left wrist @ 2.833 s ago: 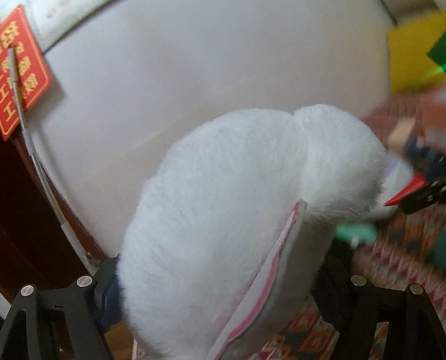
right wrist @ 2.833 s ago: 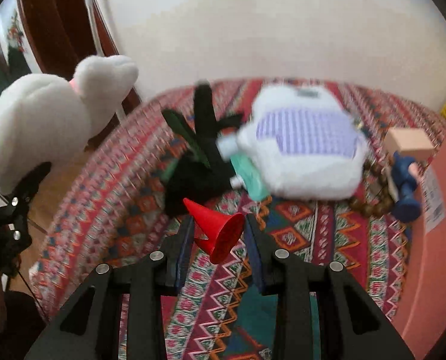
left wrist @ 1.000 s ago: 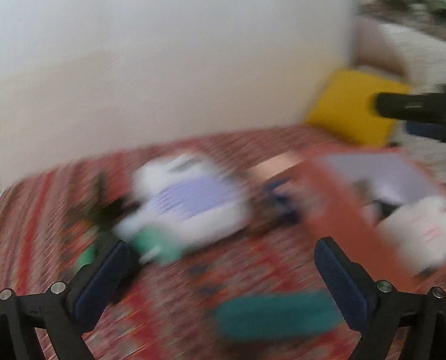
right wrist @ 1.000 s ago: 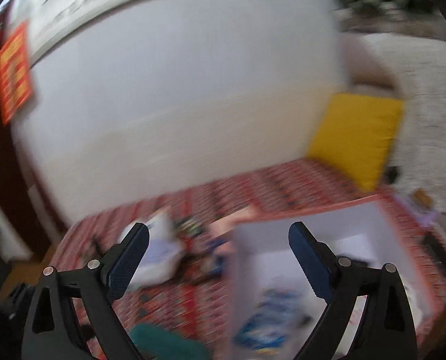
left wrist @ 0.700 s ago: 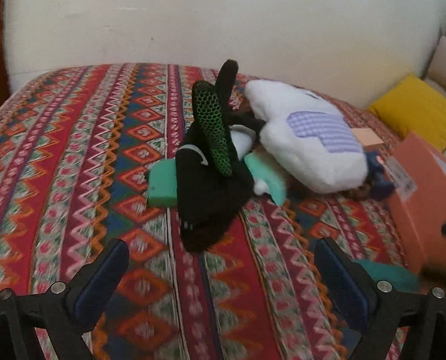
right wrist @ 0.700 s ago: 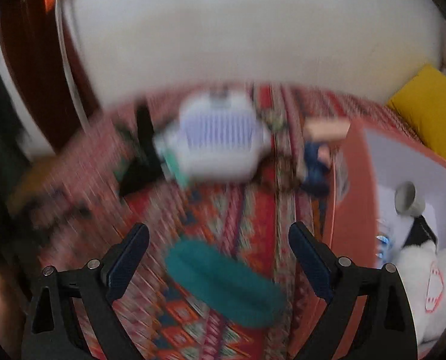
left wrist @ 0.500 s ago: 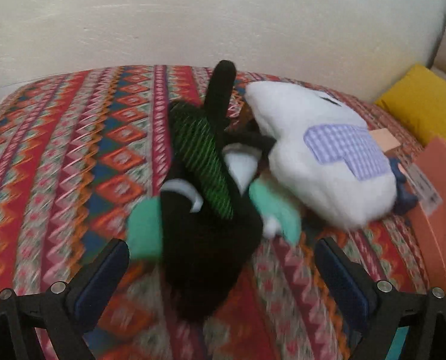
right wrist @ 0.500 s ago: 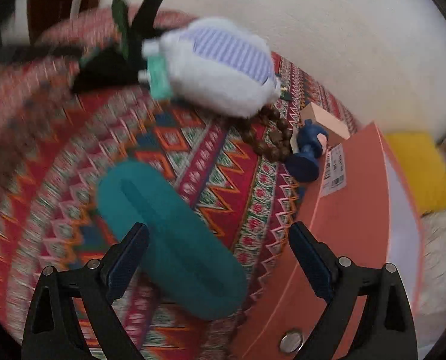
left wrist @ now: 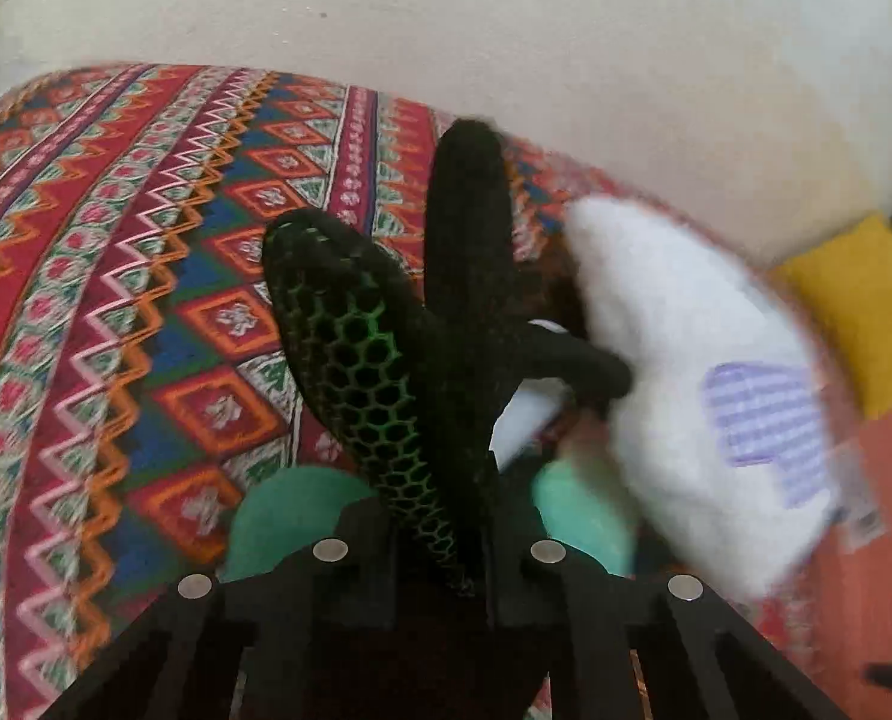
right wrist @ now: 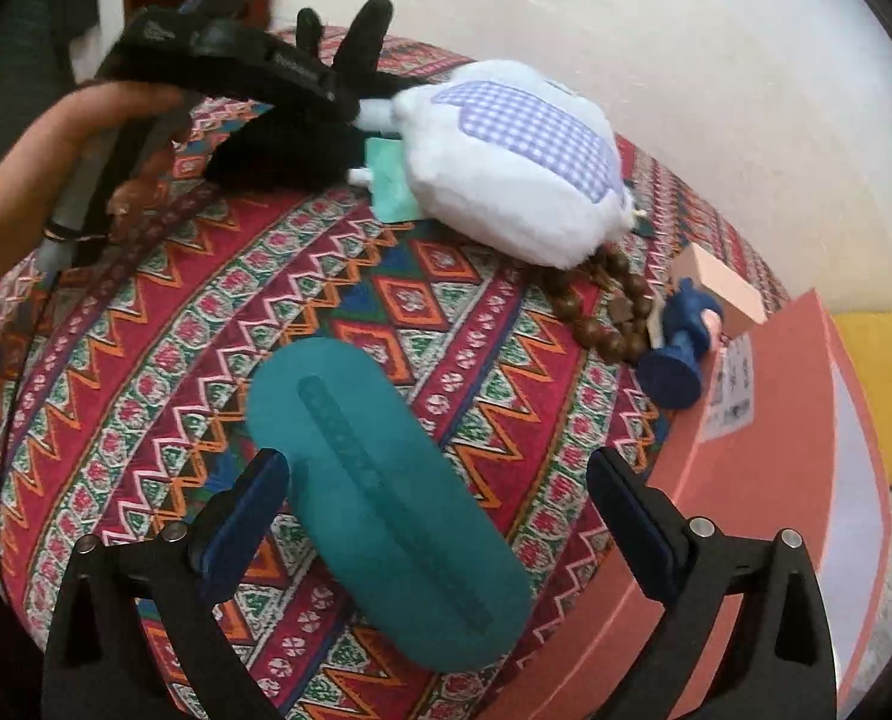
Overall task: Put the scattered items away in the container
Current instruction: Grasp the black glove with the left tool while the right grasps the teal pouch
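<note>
The black knitted glove [left wrist: 476,324], green honeycomb mesh on one finger, is pinched at its cuff by the left gripper [left wrist: 440,546], whose jaws have just been closing and are clamped tight on it, angled downward. Just beside the glove, the fluffy white plush [right wrist: 506,162] with its lilac gingham patch is lying on the zigzag-patterned cloth [right wrist: 146,330]. Well apart from the glove, the smooth oval teal case [right wrist: 386,504] is straddled, untouched, by the wide-spread right gripper [right wrist: 440,522], beside the orange box [right wrist: 764,450].
</note>
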### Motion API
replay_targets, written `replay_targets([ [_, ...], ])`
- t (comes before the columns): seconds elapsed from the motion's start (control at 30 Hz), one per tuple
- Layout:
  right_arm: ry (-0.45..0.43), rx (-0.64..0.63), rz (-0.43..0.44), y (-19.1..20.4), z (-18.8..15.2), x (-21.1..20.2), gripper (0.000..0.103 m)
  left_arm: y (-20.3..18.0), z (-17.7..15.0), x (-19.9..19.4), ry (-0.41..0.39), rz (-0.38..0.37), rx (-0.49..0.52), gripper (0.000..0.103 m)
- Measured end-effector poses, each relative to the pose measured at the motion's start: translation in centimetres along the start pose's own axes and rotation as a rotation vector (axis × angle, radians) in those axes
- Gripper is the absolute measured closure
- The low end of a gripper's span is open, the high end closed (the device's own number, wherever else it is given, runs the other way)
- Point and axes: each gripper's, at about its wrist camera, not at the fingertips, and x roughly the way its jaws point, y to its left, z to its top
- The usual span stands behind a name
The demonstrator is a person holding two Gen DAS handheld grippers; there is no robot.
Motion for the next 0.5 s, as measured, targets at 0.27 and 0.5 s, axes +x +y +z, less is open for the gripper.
replay_targets([
  [0.27,0.057,-0.006,0.099,1.3,0.8,3.2,0.0,-1.5,-0.4,-11.4,-0.04,-0.013,0.085,0.089],
  [0.5,0.116,0.048,0.13,0.7,0.1,3.8,0.028,-0.1,-4.4,-19.0,-0.1,-0.062,0.086,0.089],
])
